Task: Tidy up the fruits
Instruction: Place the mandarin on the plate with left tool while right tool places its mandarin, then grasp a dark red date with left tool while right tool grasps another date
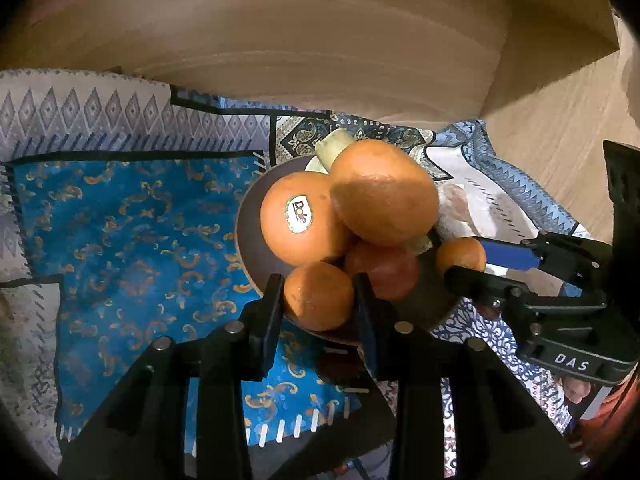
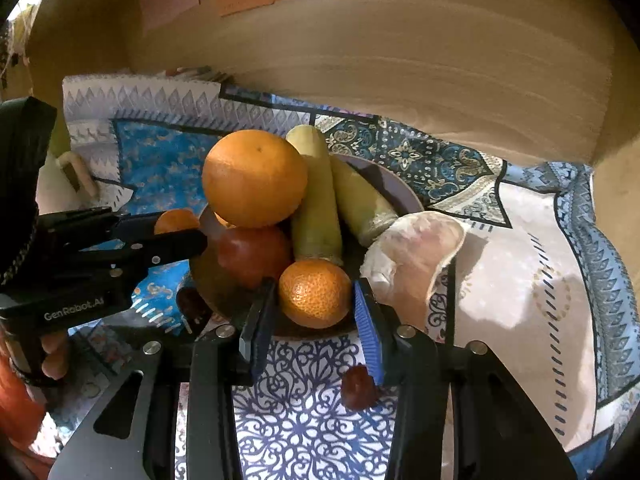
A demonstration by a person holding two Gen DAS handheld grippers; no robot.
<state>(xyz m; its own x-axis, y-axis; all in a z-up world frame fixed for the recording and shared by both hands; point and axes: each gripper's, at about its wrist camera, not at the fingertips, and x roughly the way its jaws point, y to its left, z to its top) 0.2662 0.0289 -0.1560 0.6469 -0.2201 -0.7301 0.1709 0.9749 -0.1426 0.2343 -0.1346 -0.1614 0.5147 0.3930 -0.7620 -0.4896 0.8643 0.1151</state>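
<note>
A dark plate [image 1: 250, 220] holds piled fruit: a large orange with a Dole sticker [image 1: 300, 218], a second large orange [image 1: 384, 192] on top, a red fruit [image 1: 384, 270] and pale green stalks [image 2: 316, 208]. My left gripper [image 1: 318, 300] is shut on a small mandarin [image 1: 318, 296] at the plate's near edge. My right gripper [image 2: 314, 312] has a second small mandarin [image 2: 314, 292] between its jaws, with small gaps beside the blue pads [image 2: 366, 332]. The right gripper also shows in the left wrist view [image 1: 468, 264].
A patterned blue and white cloth [image 1: 132, 240] covers the wooden table. A pale fruit peel [image 2: 416, 256] lies right of the plate. A small dark red fruit [image 2: 358, 388] lies on the cloth by my right fingers. A wooden wall [image 2: 400, 60] stands behind.
</note>
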